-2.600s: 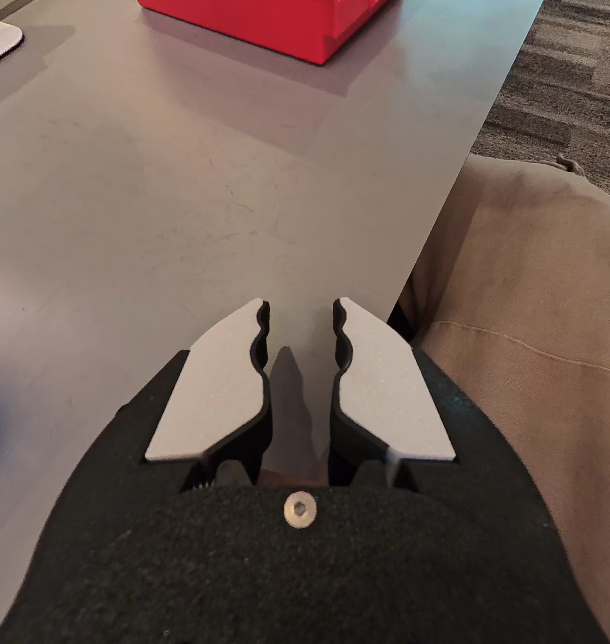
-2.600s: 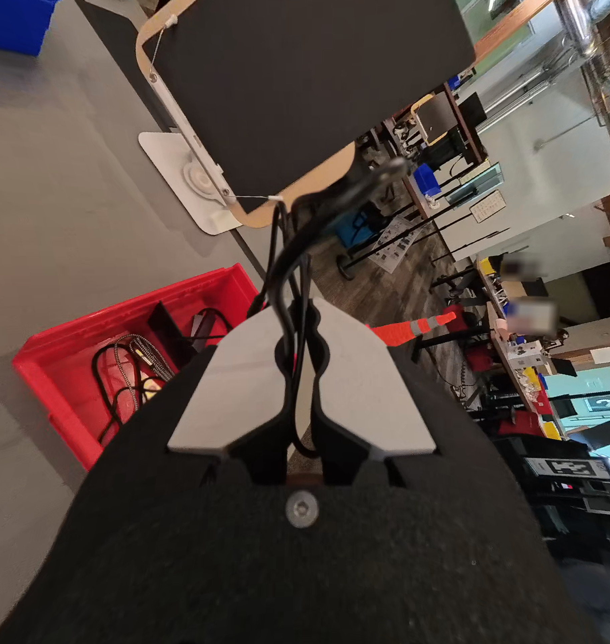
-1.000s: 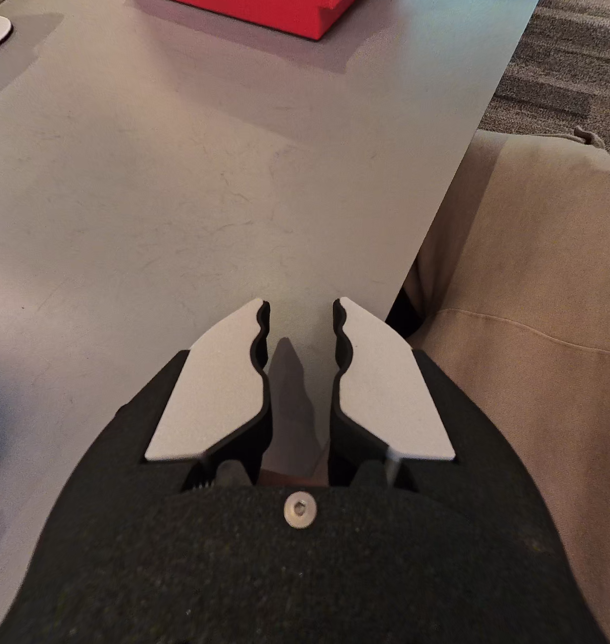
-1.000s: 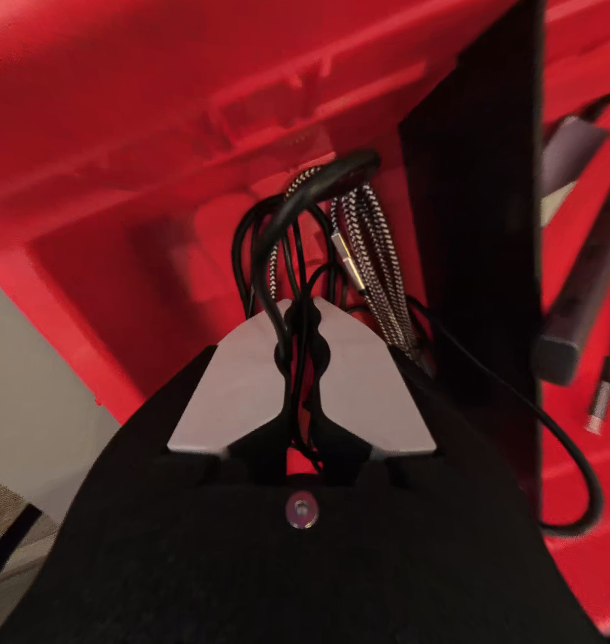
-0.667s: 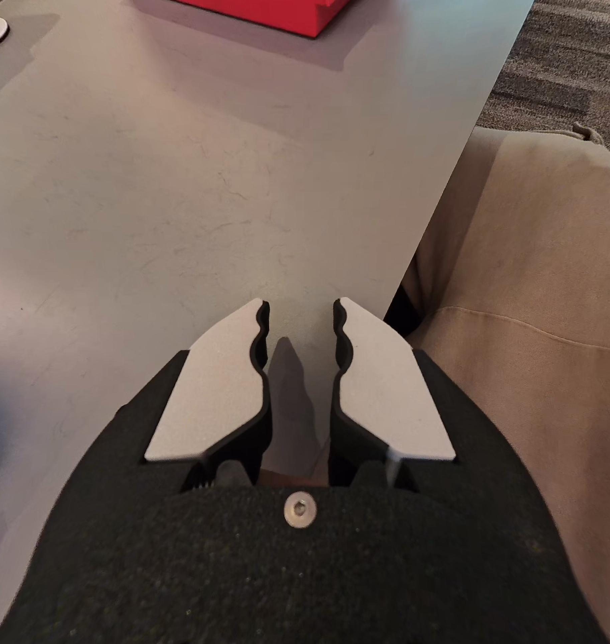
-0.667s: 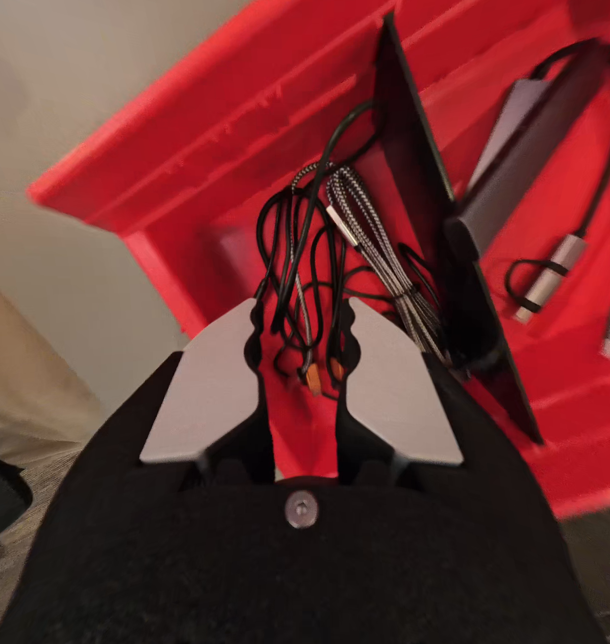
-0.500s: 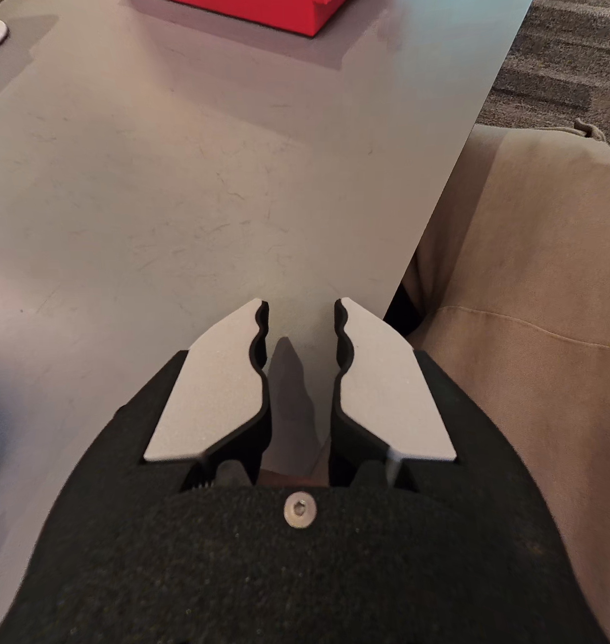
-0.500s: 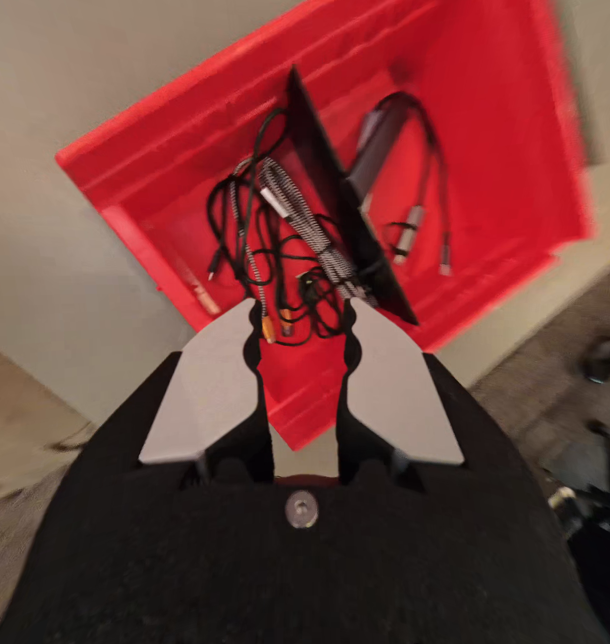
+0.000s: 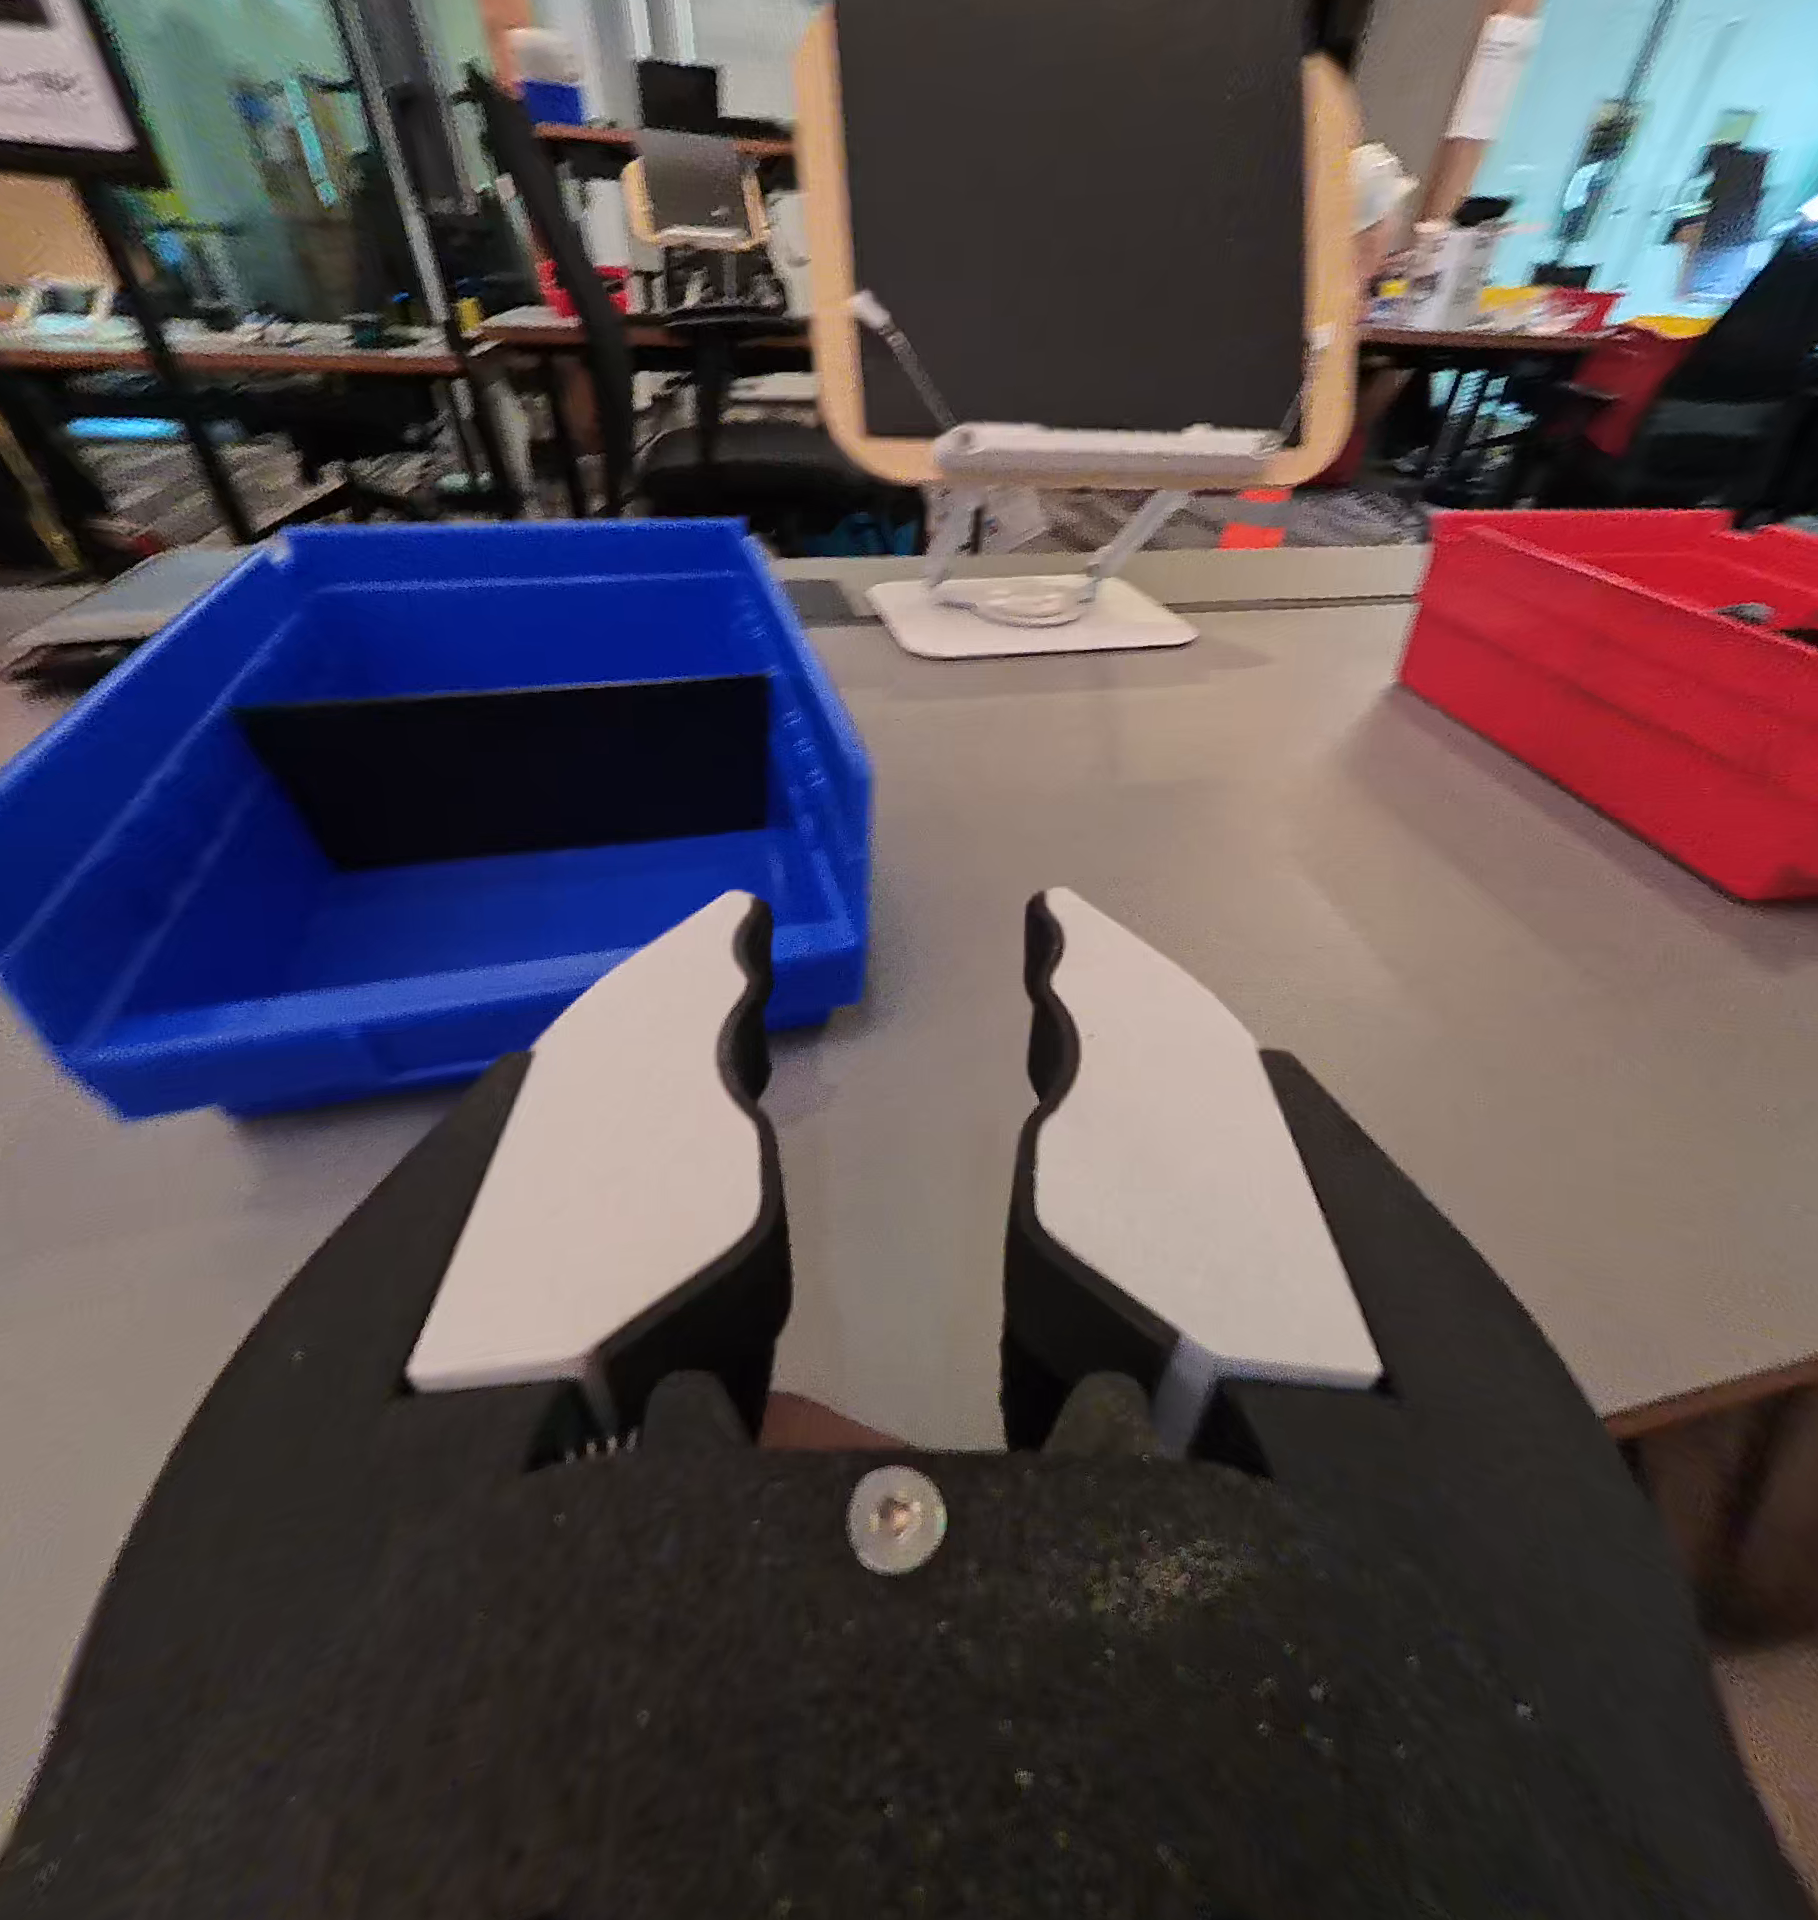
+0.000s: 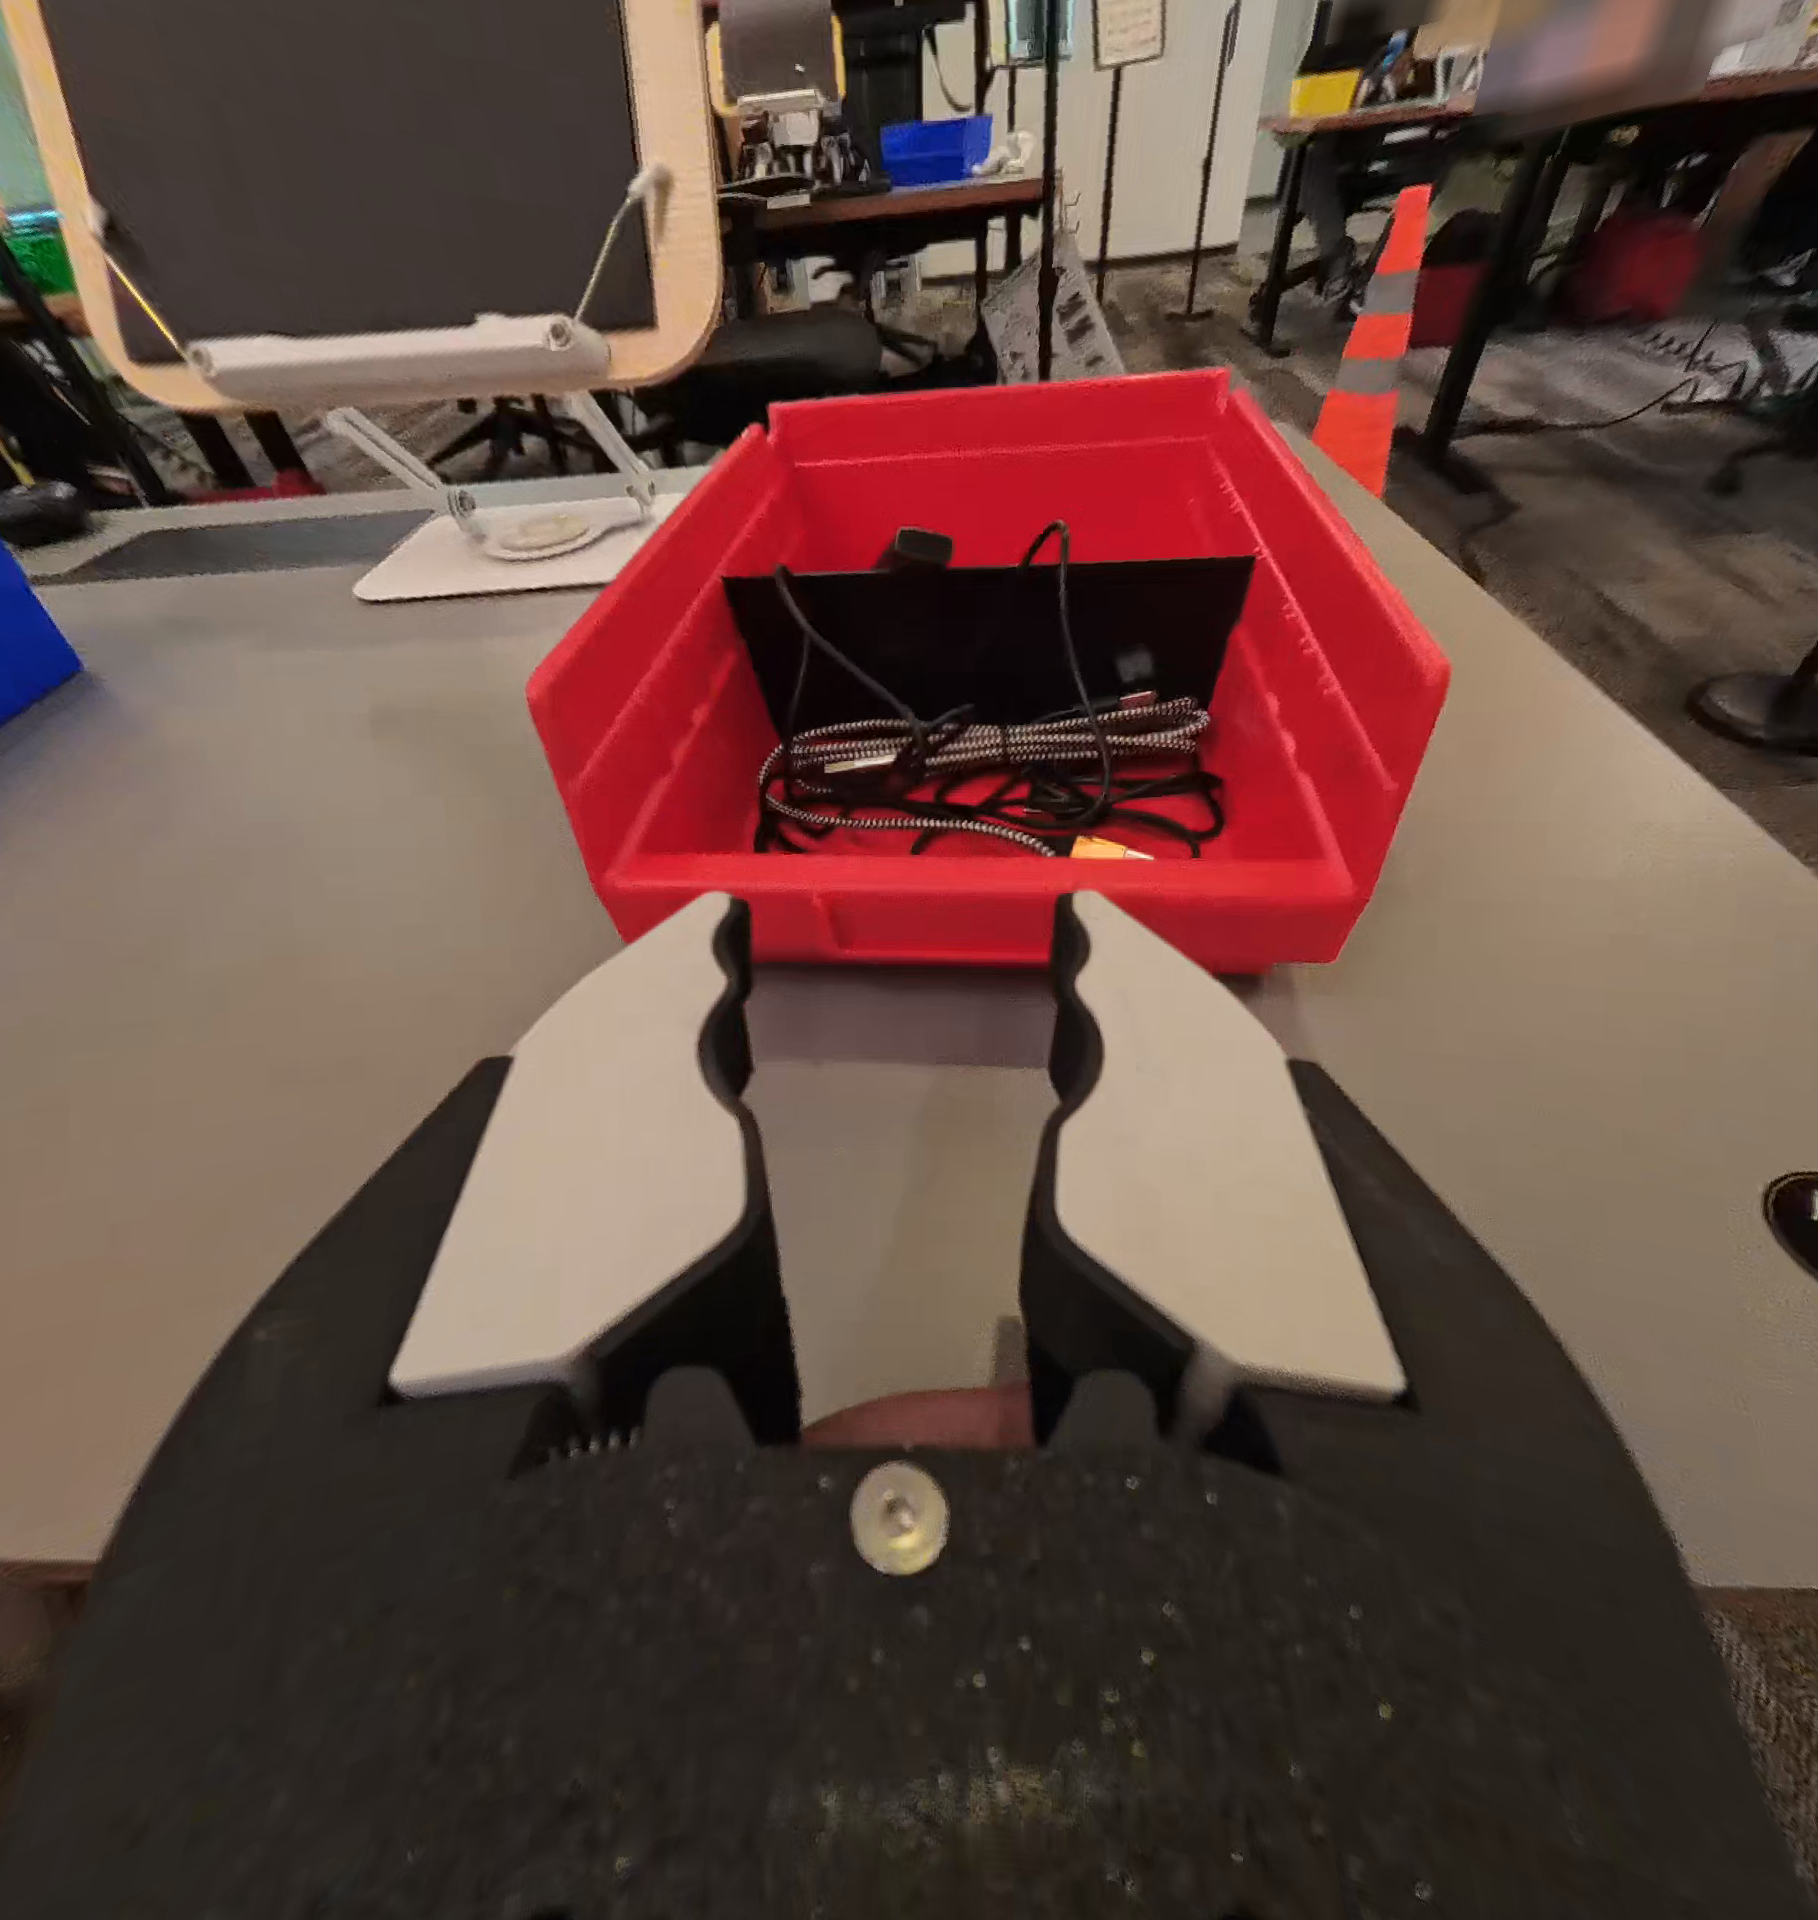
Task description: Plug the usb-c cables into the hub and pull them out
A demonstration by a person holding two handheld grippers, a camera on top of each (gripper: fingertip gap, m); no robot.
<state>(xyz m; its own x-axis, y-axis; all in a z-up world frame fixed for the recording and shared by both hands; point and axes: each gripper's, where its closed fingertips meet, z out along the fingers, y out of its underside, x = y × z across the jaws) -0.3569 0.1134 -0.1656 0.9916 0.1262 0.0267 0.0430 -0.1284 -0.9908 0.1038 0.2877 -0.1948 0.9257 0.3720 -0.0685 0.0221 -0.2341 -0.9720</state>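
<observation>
Right wrist view, nearest first: the right gripper (image 10: 897, 935) hangs over the grey table (image 10: 261, 883) with its jaws spread wide and nothing between them. Just beyond its fingertips, at 12 o'clock, sits the red bin (image 10: 988, 914). Its front compartment holds a loose tangle of usb-c cables (image 10: 988, 769), braided and plain black, with an orange-tipped plug at the front edge. A black divider (image 10: 988, 623) stands across the bin; behind it a dark end pokes up, possibly the hub, though too little shows to be sure. At 10 o'clock, farther back, a tablet stand (image 10: 489, 540) carries a dark screen.

In the left wrist view the left gripper (image 9: 892, 940) is likewise parted and holding nothing, above bare table. A blue bin (image 9: 261, 1039) with its own divider lies at 10 o'clock, apparently empty; the red bin is out at 2 o'clock.

No cable is in hand, none is seen plugged in, and everything lies in the bin. I judge this to be either the very start or the packed-away end; the frames alone cannot settle which.
</observation>
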